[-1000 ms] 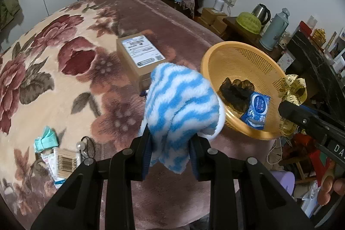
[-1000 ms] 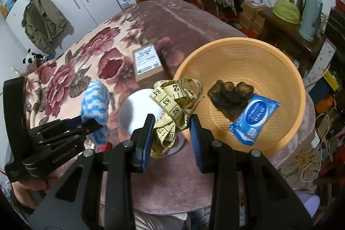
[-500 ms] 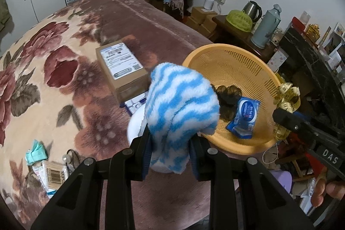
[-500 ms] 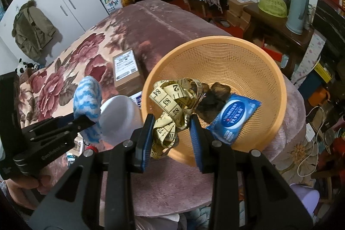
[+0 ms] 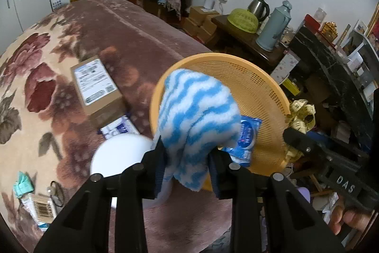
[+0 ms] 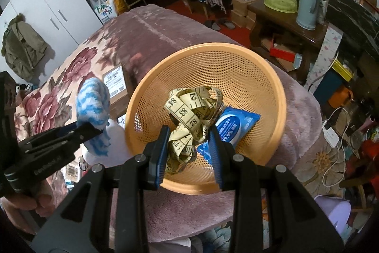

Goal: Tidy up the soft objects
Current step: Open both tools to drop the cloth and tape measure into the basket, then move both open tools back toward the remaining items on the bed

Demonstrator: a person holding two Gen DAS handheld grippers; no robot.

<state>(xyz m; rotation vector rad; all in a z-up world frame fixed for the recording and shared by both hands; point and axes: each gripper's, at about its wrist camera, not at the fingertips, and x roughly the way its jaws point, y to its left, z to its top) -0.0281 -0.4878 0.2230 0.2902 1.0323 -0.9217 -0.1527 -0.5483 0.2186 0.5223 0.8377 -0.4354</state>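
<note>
The blue-and-white cloth [image 5: 197, 115] hides much of the basket [image 5: 258, 87] floor in the left view; only one blue packet [image 6: 233, 126] shows there. The left gripper [image 5: 187, 166] has its jaws clamped on the one cloth, at the basket's near rim. The right gripper [image 6: 188, 149] has its jaws pinching one bunched tape measure [image 6: 190, 110] above the basket.

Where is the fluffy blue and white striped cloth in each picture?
Left wrist view: the striped cloth fills the middle, pinched in the left tool, in front of the orange basket.
Right wrist view: the cloth is at the left, beside the basket.
Shared landmark: the cardboard box on the flowered blanket.
</note>
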